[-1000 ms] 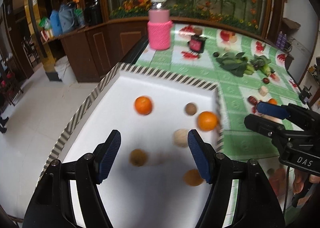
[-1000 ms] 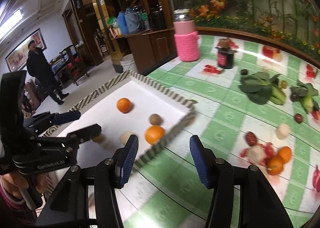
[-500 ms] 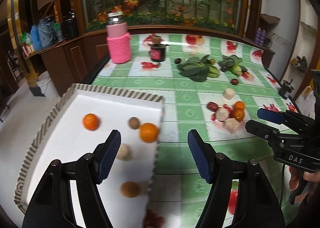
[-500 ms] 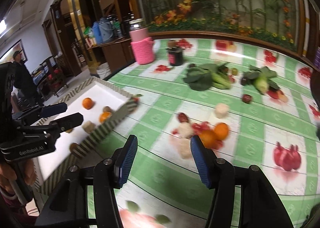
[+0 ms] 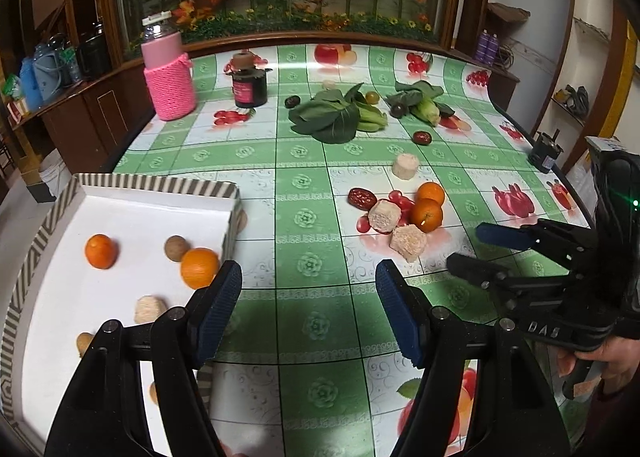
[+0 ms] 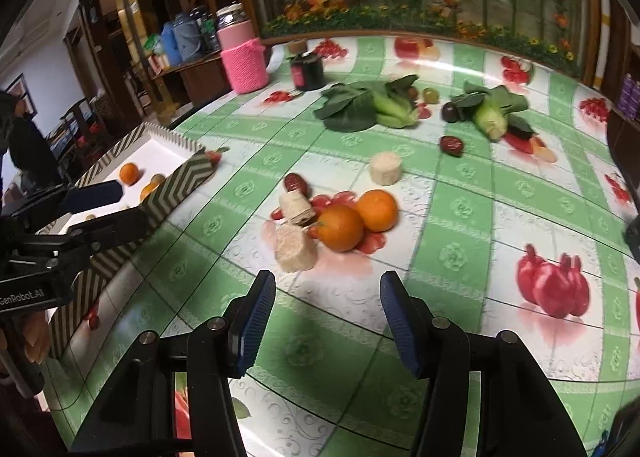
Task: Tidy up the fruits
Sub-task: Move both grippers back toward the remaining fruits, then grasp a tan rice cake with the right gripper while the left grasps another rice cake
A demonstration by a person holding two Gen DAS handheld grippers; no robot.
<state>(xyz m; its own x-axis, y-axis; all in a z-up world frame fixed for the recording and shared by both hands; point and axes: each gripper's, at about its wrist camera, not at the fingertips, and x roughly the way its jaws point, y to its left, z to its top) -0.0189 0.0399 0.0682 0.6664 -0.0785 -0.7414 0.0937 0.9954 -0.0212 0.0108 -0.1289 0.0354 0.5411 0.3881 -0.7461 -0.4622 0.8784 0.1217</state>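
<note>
A white tray with a striped rim (image 5: 160,185) lies at the table's left edge and holds two oranges (image 5: 199,268), a brown round fruit (image 5: 176,248) and pale chunks (image 5: 149,309). Two more oranges (image 6: 341,227) sit mid-table among pale cut chunks (image 6: 294,248) and red dates (image 6: 297,184). My left gripper (image 5: 309,307) is open and empty, above the tablecloth beside the tray's right rim. My right gripper (image 6: 326,319) is open and empty, a short way in front of the two oranges. Each gripper shows in the other's view: the right one (image 5: 480,253), the left one (image 6: 104,207).
A pink knit-covered jar (image 5: 168,69) and a dark jar (image 5: 250,83) stand at the back left. Leafy greens (image 5: 332,117), corn (image 6: 490,119) and dark fruits (image 5: 422,137) lie at the back. A person (image 6: 24,145) stands in the room on the left.
Both grippers have swung right, away from the tray and toward the fruit in mid-table. The right gripper has come closer to the two oranges. Both stay open and empty.
</note>
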